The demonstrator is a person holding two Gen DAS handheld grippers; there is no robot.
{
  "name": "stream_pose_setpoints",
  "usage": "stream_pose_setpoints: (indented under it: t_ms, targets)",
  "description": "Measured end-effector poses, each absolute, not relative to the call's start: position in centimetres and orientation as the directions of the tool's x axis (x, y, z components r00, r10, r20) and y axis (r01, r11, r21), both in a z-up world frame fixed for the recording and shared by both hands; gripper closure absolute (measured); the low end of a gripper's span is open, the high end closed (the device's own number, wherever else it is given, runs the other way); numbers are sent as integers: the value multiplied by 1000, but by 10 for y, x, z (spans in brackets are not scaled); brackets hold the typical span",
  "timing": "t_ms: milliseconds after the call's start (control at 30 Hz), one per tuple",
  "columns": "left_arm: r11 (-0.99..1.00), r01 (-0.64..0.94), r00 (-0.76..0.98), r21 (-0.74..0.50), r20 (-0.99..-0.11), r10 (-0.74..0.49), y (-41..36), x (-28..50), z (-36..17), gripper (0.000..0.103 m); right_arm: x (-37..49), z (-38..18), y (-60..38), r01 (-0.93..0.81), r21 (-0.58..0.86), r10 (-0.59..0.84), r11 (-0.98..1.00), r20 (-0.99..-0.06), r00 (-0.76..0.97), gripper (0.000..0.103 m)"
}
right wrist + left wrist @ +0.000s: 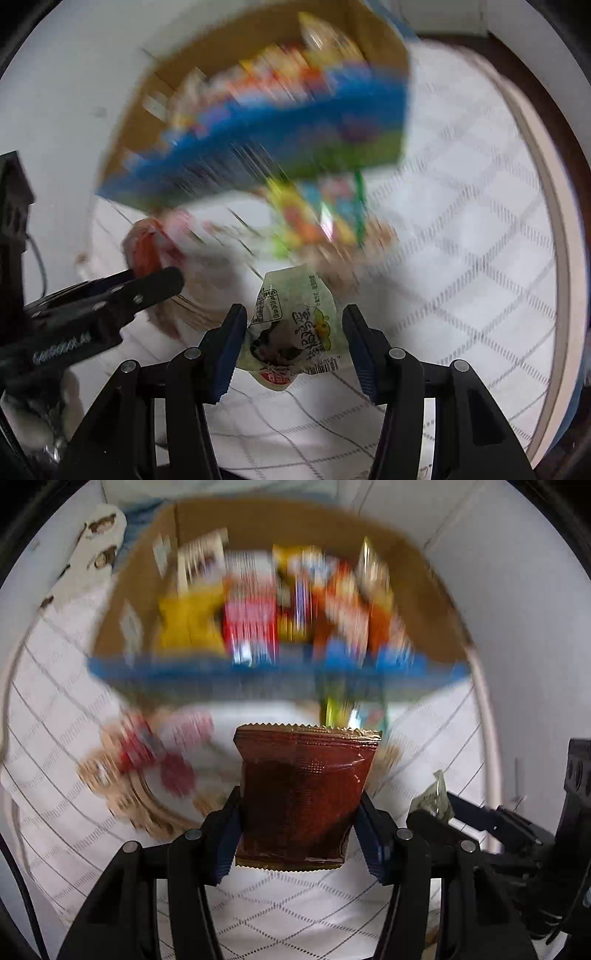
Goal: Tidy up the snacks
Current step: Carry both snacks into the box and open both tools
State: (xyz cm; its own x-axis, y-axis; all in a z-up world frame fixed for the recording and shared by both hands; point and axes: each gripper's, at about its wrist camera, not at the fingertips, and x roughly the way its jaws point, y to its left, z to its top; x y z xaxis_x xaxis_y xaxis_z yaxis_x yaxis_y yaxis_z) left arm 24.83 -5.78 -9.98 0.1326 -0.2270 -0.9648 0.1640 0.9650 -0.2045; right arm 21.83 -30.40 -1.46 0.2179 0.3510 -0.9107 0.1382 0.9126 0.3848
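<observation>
A dark red foil snack packet (303, 775) hangs above the table, and my left gripper (300, 797) is shut on its sides. My right gripper (294, 312) is shut on a crumpled pale green packet (291, 321), also lifted off the cloth. A cardboard box with a blue front (258, 672) stands beyond both, packed with several upright snack packets; it shows blurred in the right wrist view, where the box (277, 122) sits upper centre. The left wrist view catches the right gripper (436, 805) at the right edge. The left gripper's fingers (147, 284) reach in from the left of the right wrist view.
Loose red and pink packets (147, 746) lie on a tan woven tray (122, 801) left of centre. A colourful packet (321, 214) lies in front of the box. The white diamond-patterned cloth (55, 720) covers a round table whose rim (554, 221) curves at right.
</observation>
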Motion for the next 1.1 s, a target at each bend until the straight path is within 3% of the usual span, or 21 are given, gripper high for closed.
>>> stream_pose_setpoints:
  t_ms: [100, 233, 567, 633, 667, 700, 767, 1100]
  targets:
    - [967, 154, 185, -202, -956, -229, -47, 289, -66, 49, 255, 24, -305, 82, 404, 366, 911, -885, 288, 46]
    - [976, 121, 183, -179, -963, -200, -46, 337, -75, 49, 301, 43, -300, 39, 361, 328, 932, -882, 338, 46]
    - [987, 64, 25, -146, -989, -148, -56, 402, -153, 48, 386, -10, -320, 88, 274, 254, 958, -948, 192, 45]
    - [990, 64, -14, -129, -992, -129, -59, 404, -169, 40, 391, -24, -322, 96, 252, 236, 963, -960, 151, 37]
    - [990, 68, -19, -125, -992, -124, -60, 405, -173, 36, 393, -32, -322, 99, 227, 215, 969, -969, 123, 18]
    - [991, 70, -20, -117, -993, -116, -60, 405, -177, 26, 391, -34, -323, 102, 217, 205, 971, -972, 115, 6]
    - [990, 70, -17, -118, -993, -118, -59, 404, -180, 17, 390, -36, -325, 109, 203, 192, 973, -976, 107, 6]
    - [994, 94, 74, -49, -996, -56, -55, 387, -168, 17, 383, -30, -328, 107, 150, 136, 983, -982, 128, 6]
